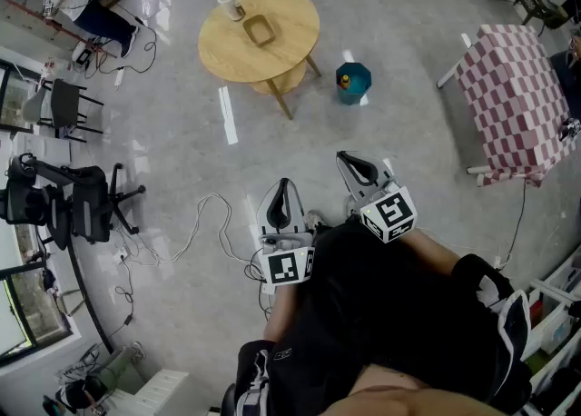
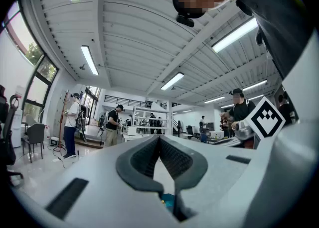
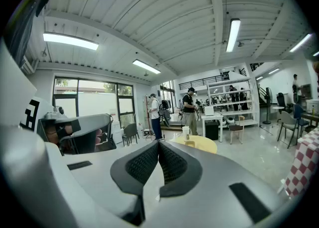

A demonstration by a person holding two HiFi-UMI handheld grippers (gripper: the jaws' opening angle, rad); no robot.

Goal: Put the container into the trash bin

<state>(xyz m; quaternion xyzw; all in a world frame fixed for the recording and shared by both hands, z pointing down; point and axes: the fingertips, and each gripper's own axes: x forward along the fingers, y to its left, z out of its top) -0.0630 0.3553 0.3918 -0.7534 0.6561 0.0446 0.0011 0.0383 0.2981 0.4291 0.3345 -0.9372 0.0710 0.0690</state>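
Observation:
A brown, shallow container [image 1: 259,30] lies on the round wooden table [image 1: 281,55] beside a white cup [image 1: 229,3]. On the floor to the table's right stands a teal trash bin [image 1: 353,83]. My left gripper [image 1: 284,183] and right gripper [image 1: 343,157] are held low in front of me, well short of the table, both shut with nothing in them. In the right gripper view the gripper [image 3: 158,143] points toward the table [image 3: 202,145], the cup [image 3: 186,131] and the container [image 3: 189,143]. Below the left gripper [image 2: 159,137], a bit of the teal bin [image 2: 167,201] shows.
A red-and-white checkered table [image 1: 513,101] stands at the right. Black office chairs [image 1: 73,201] line the left side, and cables [image 1: 195,232] trail over the grey floor near my feet. Several people stand far off in both gripper views.

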